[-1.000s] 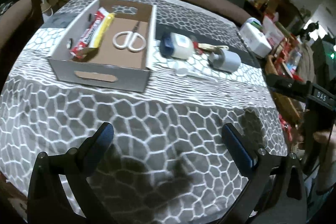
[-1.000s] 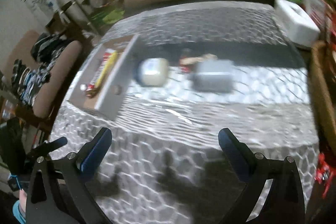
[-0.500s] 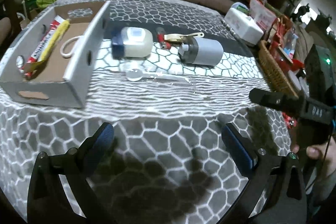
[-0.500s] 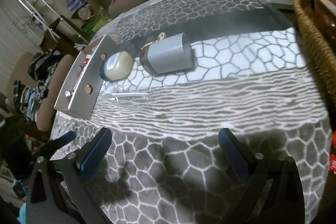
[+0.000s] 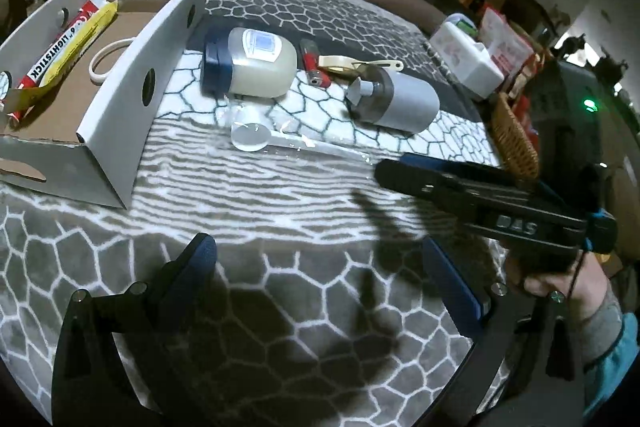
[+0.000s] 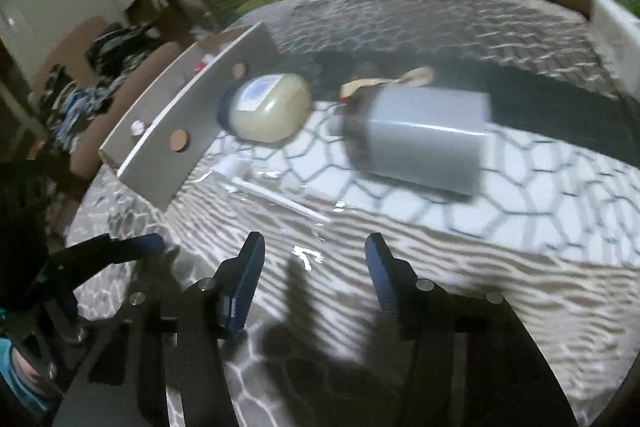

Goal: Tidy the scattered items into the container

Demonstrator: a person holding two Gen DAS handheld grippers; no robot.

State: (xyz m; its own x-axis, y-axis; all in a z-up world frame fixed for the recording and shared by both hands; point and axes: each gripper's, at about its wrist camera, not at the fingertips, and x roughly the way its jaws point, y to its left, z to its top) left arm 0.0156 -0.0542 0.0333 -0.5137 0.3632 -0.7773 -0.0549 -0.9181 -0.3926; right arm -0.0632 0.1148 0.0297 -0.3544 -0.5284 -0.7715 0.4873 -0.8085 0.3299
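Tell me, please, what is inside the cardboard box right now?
Inside the cardboard box lie a red lightstick pack with a yellow wrapper and a white loop handle; its near wall hides the rest of that handled item.

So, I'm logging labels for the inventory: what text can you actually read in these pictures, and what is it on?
"LIGHTSTICK": red and white packet in the cardboard box.
"DAS": right gripper, on its black body.
Jar label: blurred, unreadable.
White box print: too small to read.
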